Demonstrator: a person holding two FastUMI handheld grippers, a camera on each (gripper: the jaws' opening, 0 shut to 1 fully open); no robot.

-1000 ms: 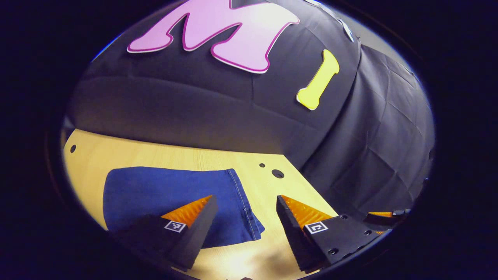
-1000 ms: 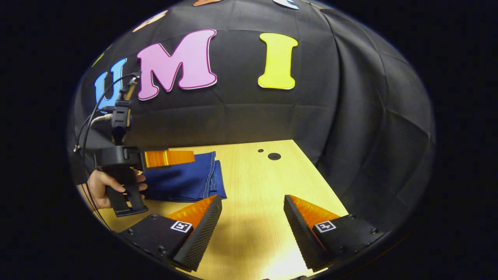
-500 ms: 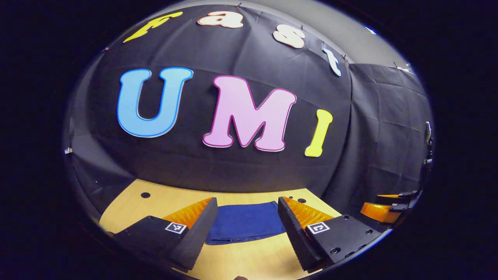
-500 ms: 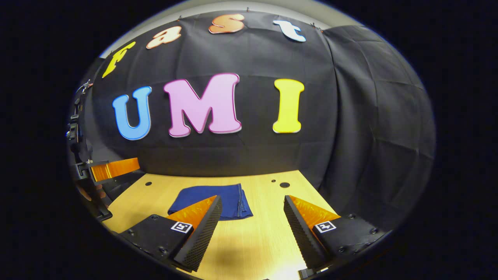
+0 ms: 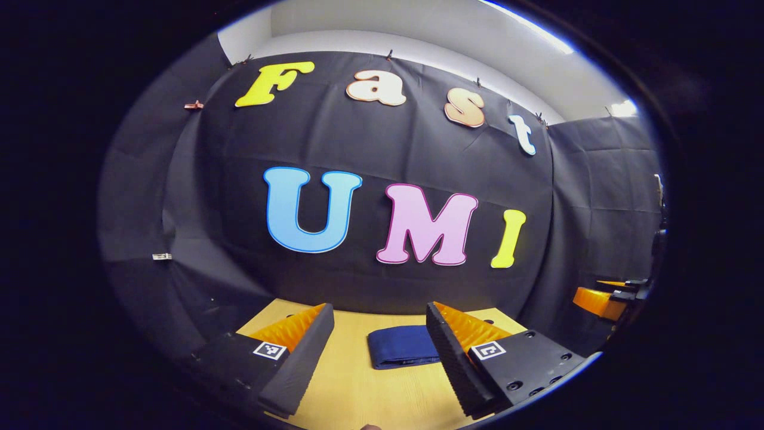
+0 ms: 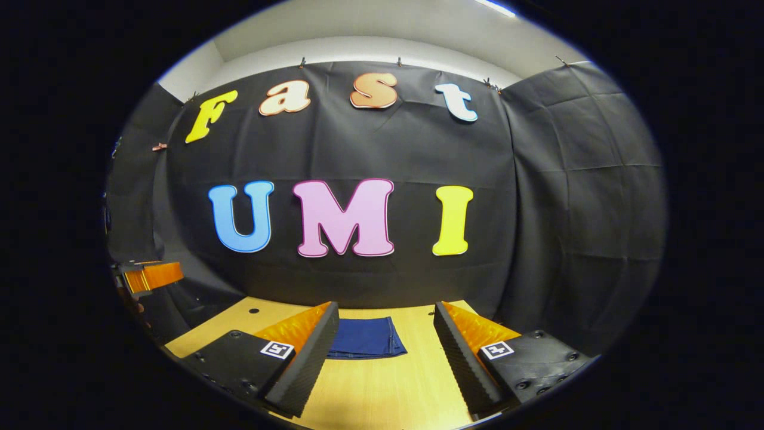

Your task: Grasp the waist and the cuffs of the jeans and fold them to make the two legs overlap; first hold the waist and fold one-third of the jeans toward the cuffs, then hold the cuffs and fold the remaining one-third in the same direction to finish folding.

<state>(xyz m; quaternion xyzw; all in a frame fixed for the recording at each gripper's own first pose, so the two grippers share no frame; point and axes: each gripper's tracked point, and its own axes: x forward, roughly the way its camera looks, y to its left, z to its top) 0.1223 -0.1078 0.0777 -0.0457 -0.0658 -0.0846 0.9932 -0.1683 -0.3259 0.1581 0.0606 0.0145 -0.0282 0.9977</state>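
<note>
Both of my tongs stand wide and hold nothing: the left tongs [image 5: 376, 325] and the right tongs [image 6: 385, 322] hang above the near edge of the table [image 6: 388, 388], pointing at the back wall. The jeans [image 6: 366, 338] lie as a small, flat, dark blue packet toward the table's far edge, well apart from either pair; in the left gripper view the jeans [image 5: 401, 347] show stacked layers at their near edge. I judge all folds done, the legs overlapped and both thirds turned in. Nothing seems left beyond leaving the packet alone.
</note>
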